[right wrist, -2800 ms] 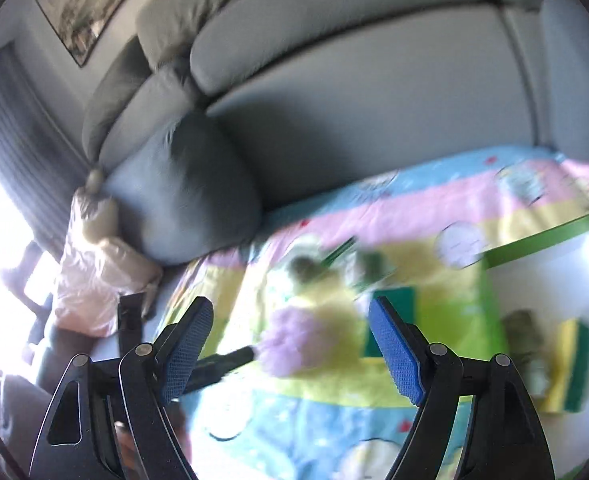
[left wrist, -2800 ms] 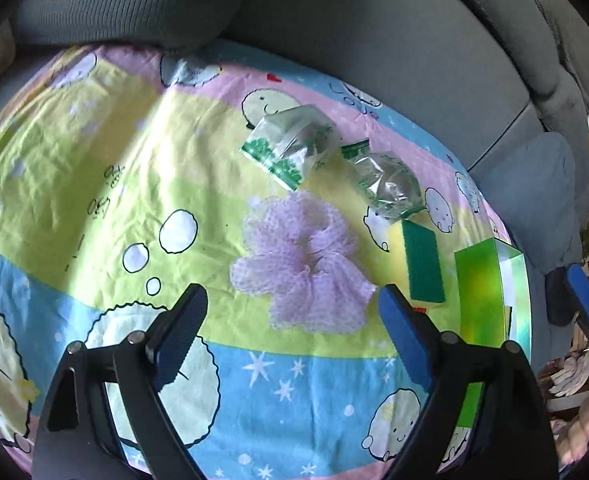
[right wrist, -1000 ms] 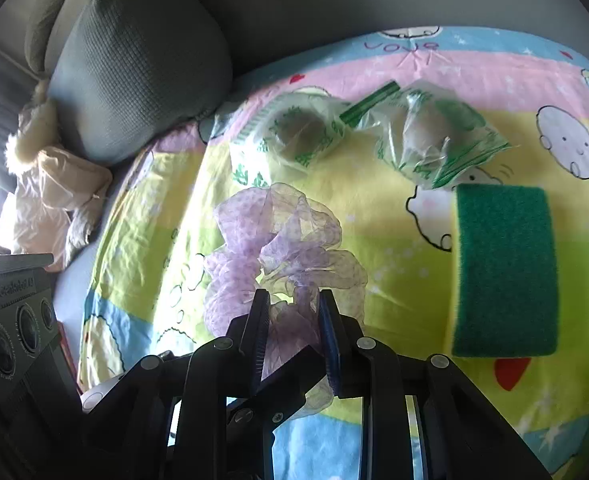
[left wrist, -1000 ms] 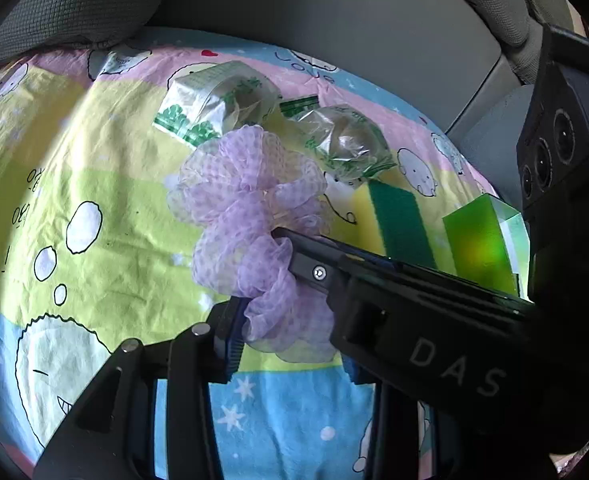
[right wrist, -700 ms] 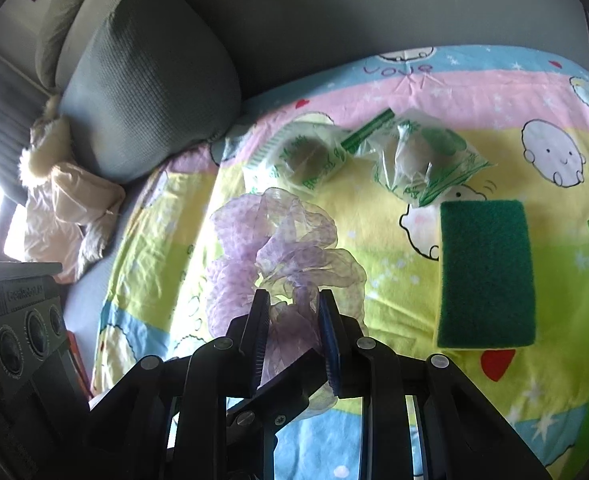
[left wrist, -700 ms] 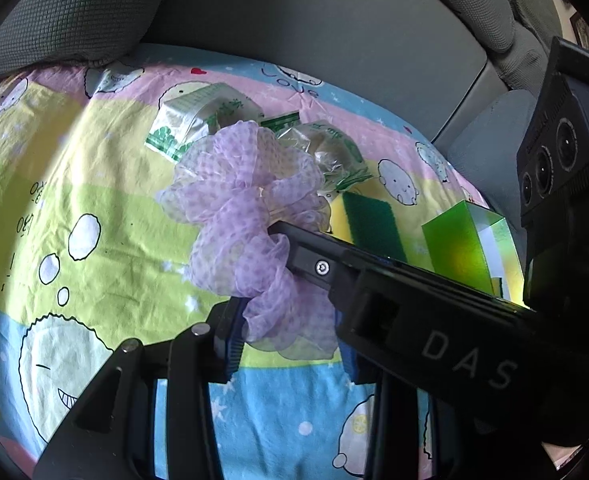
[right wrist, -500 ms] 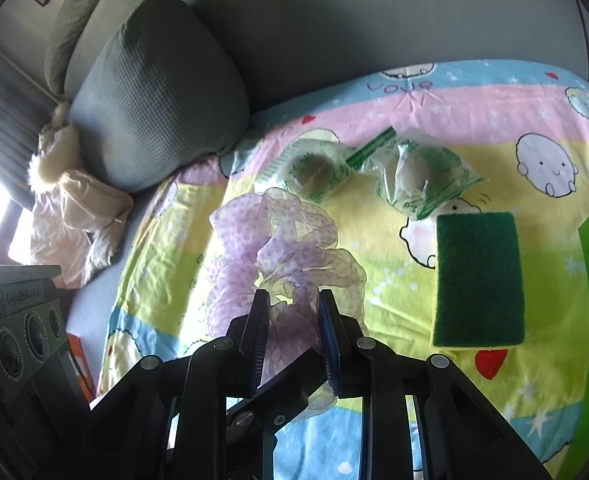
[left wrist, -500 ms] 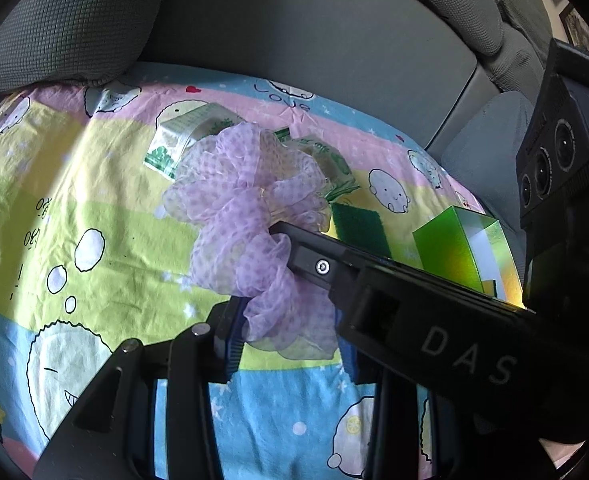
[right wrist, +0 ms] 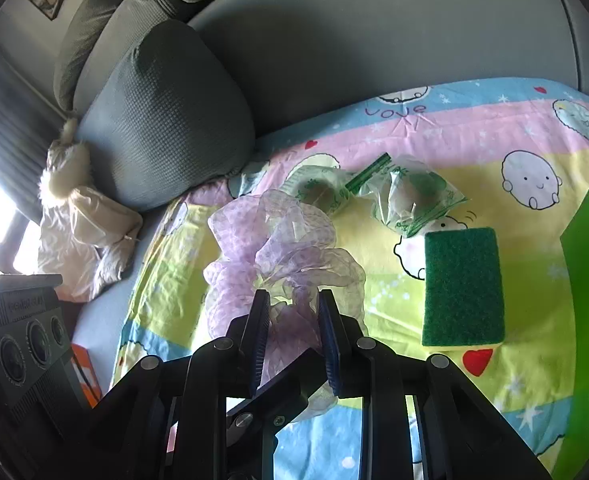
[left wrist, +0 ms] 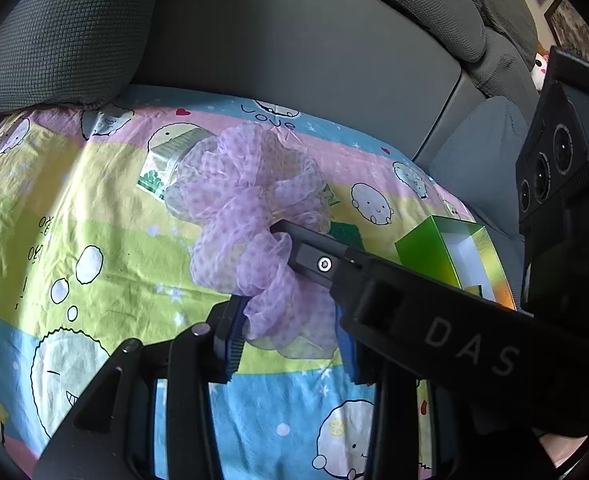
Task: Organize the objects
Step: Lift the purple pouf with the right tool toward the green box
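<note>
Both the left gripper [left wrist: 290, 340] and right gripper [right wrist: 294, 336] stay clamped on the purple mesh scrunchie [left wrist: 250, 216], now lifted off the sheet [left wrist: 94, 200]; the green box [left wrist: 446, 252], right of them, seems its destination.

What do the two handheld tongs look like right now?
Both are black plastic linkage frames with silver screw heads and ribbed blue pads. The right tongs body, seen from the left tongs, bears pale "DAS" lettering and carries a black box with three round lenses.
</note>
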